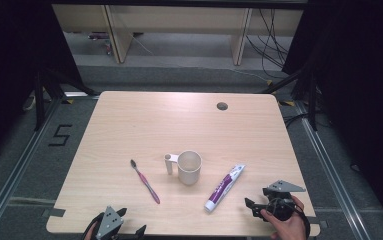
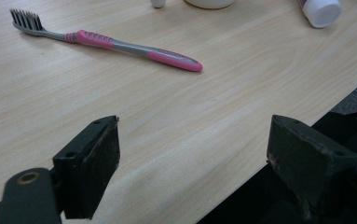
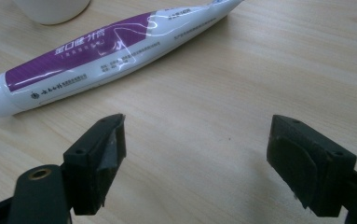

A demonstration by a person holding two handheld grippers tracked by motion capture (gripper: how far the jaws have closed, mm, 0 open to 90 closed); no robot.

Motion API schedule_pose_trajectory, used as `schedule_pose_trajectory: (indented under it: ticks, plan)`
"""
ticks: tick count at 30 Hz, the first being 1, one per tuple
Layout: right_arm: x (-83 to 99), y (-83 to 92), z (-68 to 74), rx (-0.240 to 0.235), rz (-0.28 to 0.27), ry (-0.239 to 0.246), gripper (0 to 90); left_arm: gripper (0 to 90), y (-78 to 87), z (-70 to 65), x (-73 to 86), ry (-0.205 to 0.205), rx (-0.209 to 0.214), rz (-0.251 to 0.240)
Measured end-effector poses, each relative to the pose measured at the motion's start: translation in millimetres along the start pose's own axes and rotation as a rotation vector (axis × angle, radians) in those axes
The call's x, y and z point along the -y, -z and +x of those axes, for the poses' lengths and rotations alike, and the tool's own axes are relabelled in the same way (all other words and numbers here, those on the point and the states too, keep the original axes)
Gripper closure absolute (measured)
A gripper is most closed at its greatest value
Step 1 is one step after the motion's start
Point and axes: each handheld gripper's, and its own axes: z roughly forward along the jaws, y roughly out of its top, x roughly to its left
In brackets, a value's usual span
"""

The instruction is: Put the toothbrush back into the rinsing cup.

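A pink and grey toothbrush (image 1: 145, 180) (image 2: 120, 44) lies left of a white mug (image 1: 188, 167) with its handle to the left. A purple and white toothpaste tube (image 1: 224, 187) (image 3: 106, 51) lies right of the mug, cap toward the front edge. My left gripper (image 1: 124, 227) (image 2: 192, 163) hovers open at the table's front edge, the toothbrush a short way ahead of it. My right gripper (image 1: 253, 207) (image 3: 195, 158) is open near the front right corner, just short of the tube, with bare wood between its jaws.
The light wooden table (image 1: 179, 125) has a round cable hole (image 1: 222, 106) at the back right. Dark curtains and stands flank it, and a floor mark "5" (image 1: 60, 135) lies to the left. Wooden furniture and cables stand beyond the far edge.
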Motion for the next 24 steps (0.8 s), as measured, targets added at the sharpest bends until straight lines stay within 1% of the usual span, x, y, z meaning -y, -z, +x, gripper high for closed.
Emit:
schedule_pose_trajectory:
  ticks: [1,2,3,5,6,7,8,9,11,12,13,14,15,16,17,18,19,20,21,22,23,24]
  plan:
    - [-0.2,-0.6,2.7,-0.012,0.006,-0.019,20.9,16.8,0.6,1.1,0.0,-0.008,-0.001,0.007]
    - [-0.4,0.5,4.3,-0.001,0.019,-0.038,21.0,16.8,0.5,1.0,0.0,-0.006,-0.002,0.006]
    - [-0.4,0.0,3.9,-0.001,0.014,-0.031,21.0,16.8,0.4,1.0,0.0,-0.006,-0.004,0.005]
    - [-0.3,-0.1,4.3,-0.005,0.017,-0.037,21.1,16.8,0.4,1.0,0.1,-0.006,-0.003,0.006]
    - [-0.3,0.2,5.5,-0.010,0.026,-0.052,21.3,16.8,0.5,1.2,0.1,-0.008,-0.006,0.008]
    - [-0.2,-1.0,5.3,-0.016,0.013,-0.045,21.5,16.8,0.7,1.0,0.0,-0.005,-0.006,0.008]
    - [-0.9,-1.3,3.7,-0.013,0.012,-0.021,21.5,16.8,0.9,0.9,0.0,-0.002,-0.008,0.008]
    - [-1.0,-1.4,3.4,-0.009,0.010,-0.014,21.5,16.8,1.0,1.2,0.2,-0.003,-0.008,0.005]
    - [-1.0,-1.1,3.8,-0.009,0.009,-0.015,21.6,16.8,1.1,1.4,0.2,-0.003,-0.009,0.004]
    - [-1.0,-0.9,7.0,-0.022,0.017,-0.055,22.0,16.8,0.5,1.5,0.4,0.001,-0.007,-0.004]
    - [-1.0,-0.9,7.0,-0.022,0.017,-0.055,22.0,16.8,0.8,1.2,0.2,0.005,-0.010,-0.003]
    - [-1.5,-1.9,3.0,-0.017,-0.013,0.008,22.2,16.8,1.2,1.8,0.2,-0.002,-0.016,0.006]
    - [-1.5,-1.9,3.0,-0.017,-0.013,0.008,22.2,16.8,1.2,1.8,0.2,-0.002,-0.016,0.006]
    - [-1.5,-1.6,4.1,-0.017,-0.011,0.004,22.5,16.8,2.1,3.3,0.0,-0.017,-0.023,0.021]
    - [-1.7,0.1,5.9,0.000,0.004,-0.017,22.5,16.8,0.9,2.2,0.4,0.004,-0.016,-0.001]
    - [-1.7,0.1,5.9,0.000,0.004,-0.017,22.5,16.8,0.9,2.2,0.4,0.004,-0.016,-0.001]
    - [-1.3,-1.0,7.4,-0.022,0.010,-0.038,22.7,16.8,1.6,2.8,0.1,0.003,-0.019,0.005]
    - [-1.2,-0.9,8.1,-0.027,0.016,-0.046,22.8,16.8,0.6,2.5,0.0,0.023,-0.021,-0.010]
    - [-1.1,-1.0,7.5,-0.022,0.009,-0.036,23.0,16.8,0.6,2.5,0.0,0.023,-0.021,-0.010]
    - [-1.1,-1.0,7.5,-0.022,0.009,-0.036,23.0,16.8,1.4,4.1,-0.4,0.023,-0.019,-0.002]
    - [-1.6,-1.6,7.4,-0.007,0.006,-0.034,23.2,16.8,0.9,5.1,-1.0,0.038,-0.025,-0.008]
    - [-1.6,-1.6,7.4,-0.007,0.006,-0.034,23.2,16.8,0.5,5.6,-2.1,0.054,-0.026,-0.016]
